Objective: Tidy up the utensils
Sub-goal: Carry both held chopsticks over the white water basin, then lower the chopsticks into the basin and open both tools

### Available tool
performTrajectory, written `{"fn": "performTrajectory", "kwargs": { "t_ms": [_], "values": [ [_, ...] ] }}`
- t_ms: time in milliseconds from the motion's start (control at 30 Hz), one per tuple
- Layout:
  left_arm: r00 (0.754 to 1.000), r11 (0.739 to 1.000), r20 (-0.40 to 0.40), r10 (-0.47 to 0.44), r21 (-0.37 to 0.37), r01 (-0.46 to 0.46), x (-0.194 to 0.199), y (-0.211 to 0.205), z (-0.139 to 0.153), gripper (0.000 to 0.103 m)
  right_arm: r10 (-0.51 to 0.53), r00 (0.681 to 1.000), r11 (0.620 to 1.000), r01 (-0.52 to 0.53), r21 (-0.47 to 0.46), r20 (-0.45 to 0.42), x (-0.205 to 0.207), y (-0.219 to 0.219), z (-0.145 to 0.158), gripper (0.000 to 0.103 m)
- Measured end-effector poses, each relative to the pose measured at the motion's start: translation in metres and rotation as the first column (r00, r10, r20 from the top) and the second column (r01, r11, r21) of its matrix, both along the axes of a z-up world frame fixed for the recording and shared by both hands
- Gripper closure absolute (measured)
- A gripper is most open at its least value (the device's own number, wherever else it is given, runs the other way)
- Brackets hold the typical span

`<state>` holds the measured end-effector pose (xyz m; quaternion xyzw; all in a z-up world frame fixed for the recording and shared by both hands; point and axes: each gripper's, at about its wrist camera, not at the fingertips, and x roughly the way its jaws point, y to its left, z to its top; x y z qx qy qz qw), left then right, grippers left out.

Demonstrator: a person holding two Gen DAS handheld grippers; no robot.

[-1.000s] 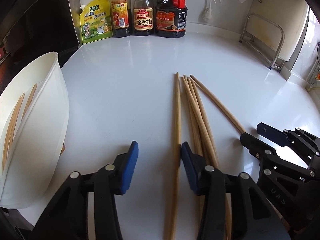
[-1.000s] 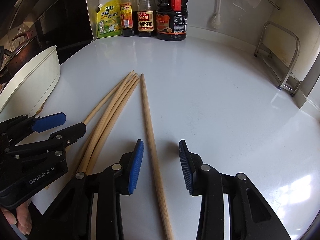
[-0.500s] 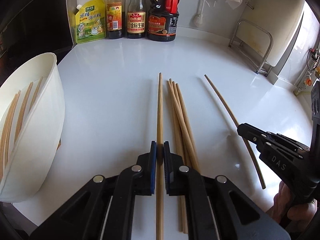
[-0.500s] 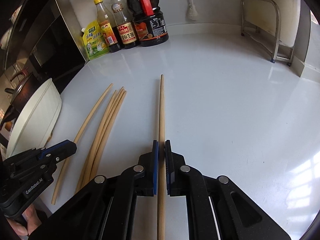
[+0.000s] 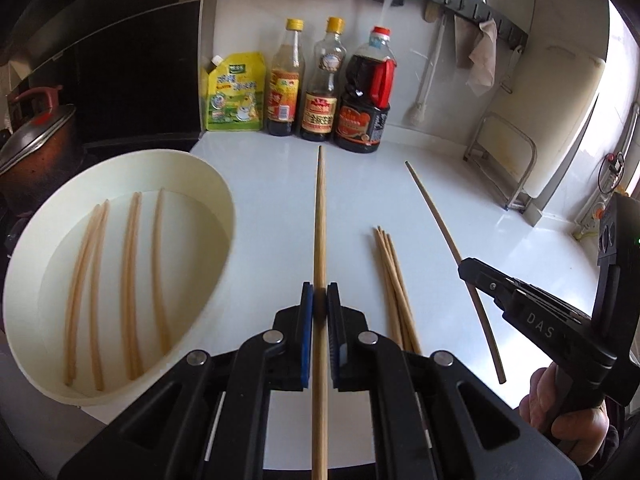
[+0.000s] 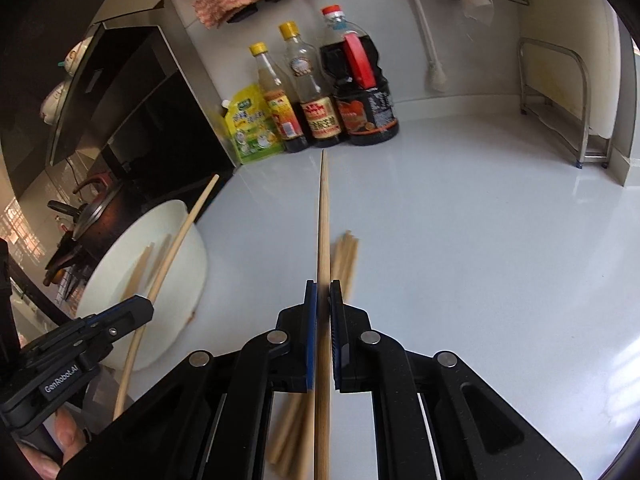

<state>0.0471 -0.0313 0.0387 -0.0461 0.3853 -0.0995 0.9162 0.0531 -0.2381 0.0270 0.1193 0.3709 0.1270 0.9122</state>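
Observation:
My left gripper (image 5: 320, 300) is shut on a wooden chopstick (image 5: 320, 216) and holds it above the white counter, beside a white tub (image 5: 224, 200) that holds several chopsticks (image 5: 132, 280). My right gripper (image 6: 323, 296) is shut on another chopstick (image 6: 324, 208), also lifted; it shows in the left wrist view (image 5: 436, 220) at the right. A few chopsticks (image 5: 394, 280) lie on the counter between the two grippers, also in the right wrist view (image 6: 346, 256). The left gripper and its chopstick (image 6: 176, 248) show over the tub (image 6: 192, 280) in the right wrist view.
A yellow pouch (image 5: 236, 94) and three sauce bottles (image 5: 324, 88) stand at the back wall. A metal rack (image 5: 504, 160) with a cutting board stands at the right. A lidded pot (image 5: 36, 140) sits on the stove left of the tub.
Both grippers shut on one chopstick each and lifted them off the counter. The left gripper has risen so the tub's inside shows.

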Motion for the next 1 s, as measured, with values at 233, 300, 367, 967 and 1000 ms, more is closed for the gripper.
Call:
{"fn": "performTrajectory", "kwargs": {
  "t_ms": [233,300,367,967,1000],
  "values": [
    [0.994,0.994,0.043,0.103,-0.033,-0.102,0.003,0.079,0.021,0.095,0.154,0.987,0.988,-0.154,0.012,0.039,0.023,0.097,0.033,0.097],
    [0.990,0.991,0.047,0.131,-0.034,-0.129,0.006,0.101,0.024,0.095,0.195,0.981,0.981,-0.195,0.020,0.027,0.034,0.125,0.036,0.097],
    [0.987,0.987,0.041,0.158,-0.027,-0.157,0.013,0.122,0.023,0.095,0.231,0.973,0.973,-0.231,0.021,0.006,0.045,0.155,0.034,0.097],
    [0.961,0.959,-0.077,0.267,-0.072,-0.273,0.039,0.200,-0.024,0.071,0.291,0.949,0.953,-0.299,-0.056,-0.122,0.078,0.246,-0.016,0.085],
    [0.960,0.959,-0.078,0.268,-0.073,-0.274,0.038,0.200,-0.025,0.071,0.288,0.950,0.954,-0.296,-0.055,-0.120,0.076,0.244,-0.016,0.085]
  ]
}}
